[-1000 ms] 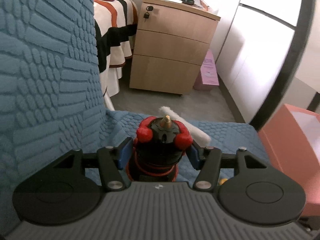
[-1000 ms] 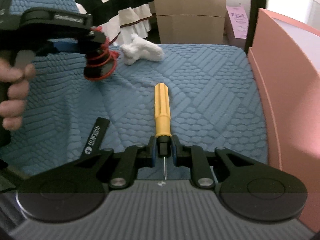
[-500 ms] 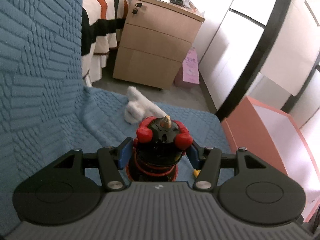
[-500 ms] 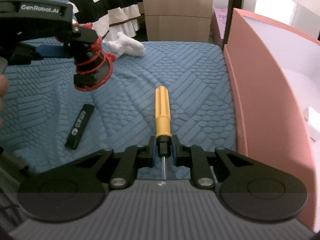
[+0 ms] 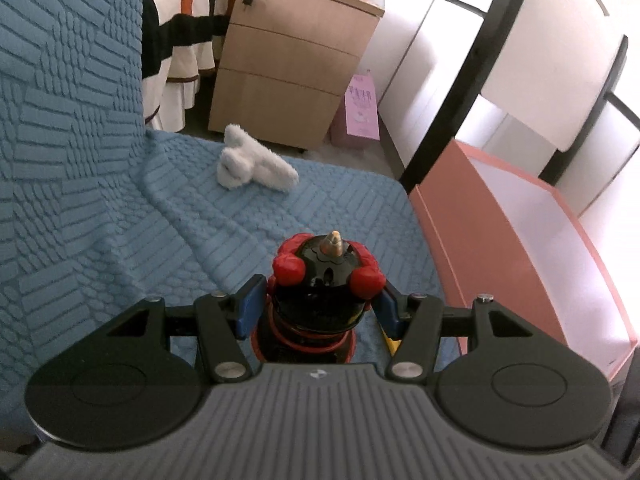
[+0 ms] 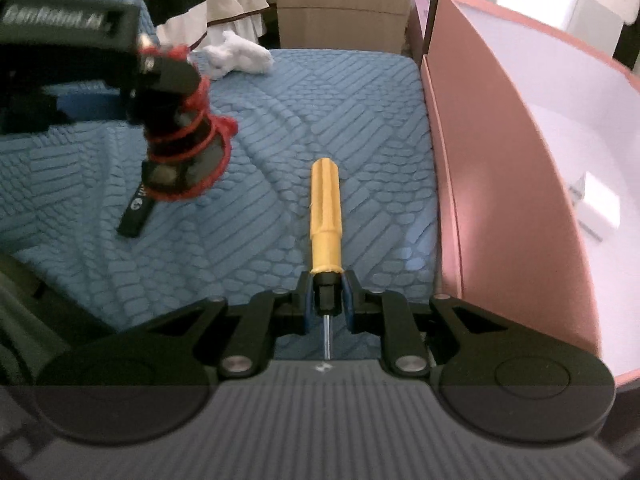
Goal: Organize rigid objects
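Observation:
My left gripper [image 5: 318, 306] is shut on a black and red figurine [image 5: 326, 280] and holds it above the blue quilted seat [image 5: 240, 232]. The figurine also shows in the right wrist view [image 6: 180, 148], in the air at the left. My right gripper [image 6: 327, 298] is shut on the black neck of a yellow-handled screwdriver [image 6: 326, 212], handle pointing forward above the seat. A pink box [image 6: 492, 168] with a white inside stands to the right and holds a small white item [image 6: 598, 206].
A white fluffy cloth [image 5: 250, 162] lies at the seat's far edge. A black flat bar [image 6: 136, 212] lies on the seat under the figurine. A wooden drawer cabinet [image 5: 288, 60] and striped fabric [image 5: 176, 28] stand beyond the seat.
Both grippers have moved right toward the pink box with their objects. The box now fills more of both views, and the figurine has come closer to the screwdriver.

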`<action>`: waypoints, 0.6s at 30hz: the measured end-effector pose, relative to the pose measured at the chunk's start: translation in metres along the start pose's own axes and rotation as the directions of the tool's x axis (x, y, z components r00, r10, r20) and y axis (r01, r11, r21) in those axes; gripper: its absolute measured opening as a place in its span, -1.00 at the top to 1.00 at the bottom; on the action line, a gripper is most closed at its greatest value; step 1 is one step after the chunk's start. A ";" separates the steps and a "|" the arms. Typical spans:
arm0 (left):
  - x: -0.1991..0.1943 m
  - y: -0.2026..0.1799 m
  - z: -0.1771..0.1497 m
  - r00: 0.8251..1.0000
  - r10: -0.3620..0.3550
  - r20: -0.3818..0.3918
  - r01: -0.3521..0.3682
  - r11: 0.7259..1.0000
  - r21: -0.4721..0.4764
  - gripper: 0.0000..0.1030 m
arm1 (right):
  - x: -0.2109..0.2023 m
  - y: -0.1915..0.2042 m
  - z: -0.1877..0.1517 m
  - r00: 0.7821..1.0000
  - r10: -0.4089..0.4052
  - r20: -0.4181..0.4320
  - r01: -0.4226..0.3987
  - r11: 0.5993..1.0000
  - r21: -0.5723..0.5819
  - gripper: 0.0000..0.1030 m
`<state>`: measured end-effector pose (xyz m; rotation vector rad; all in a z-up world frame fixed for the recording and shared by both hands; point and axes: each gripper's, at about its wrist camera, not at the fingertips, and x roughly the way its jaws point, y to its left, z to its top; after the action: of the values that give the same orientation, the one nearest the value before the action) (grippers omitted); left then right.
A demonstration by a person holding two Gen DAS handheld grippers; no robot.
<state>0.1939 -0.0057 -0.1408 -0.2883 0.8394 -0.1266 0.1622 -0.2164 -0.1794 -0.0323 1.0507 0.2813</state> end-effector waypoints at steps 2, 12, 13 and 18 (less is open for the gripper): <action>0.002 -0.002 -0.002 1.000 0.006 -0.007 -0.006 1.000 0.006 -0.23 | 0.002 0.002 0.000 1.000 0.005 0.001 -0.005 1.000 -0.012 0.62; 0.014 0.002 0.002 0.999 0.021 -0.028 -0.020 1.000 0.009 -0.23 | 0.012 0.003 0.006 0.997 0.066 0.029 -0.067 0.997 0.026 0.28; 0.014 0.002 0.002 0.999 0.020 -0.028 -0.020 1.000 0.009 -0.23 | 0.013 0.005 0.007 0.998 0.060 0.037 -0.061 0.998 0.014 0.28; 0.016 0.001 0.002 0.999 0.025 -0.029 -0.024 1.000 0.011 -0.23 | 0.024 0.014 0.013 0.997 0.031 0.065 -0.030 0.999 -0.023 0.29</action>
<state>0.2057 -0.0076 -0.1511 -0.2670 0.8711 -0.1125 0.1805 -0.1955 -0.1917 -0.0261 0.9838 0.3197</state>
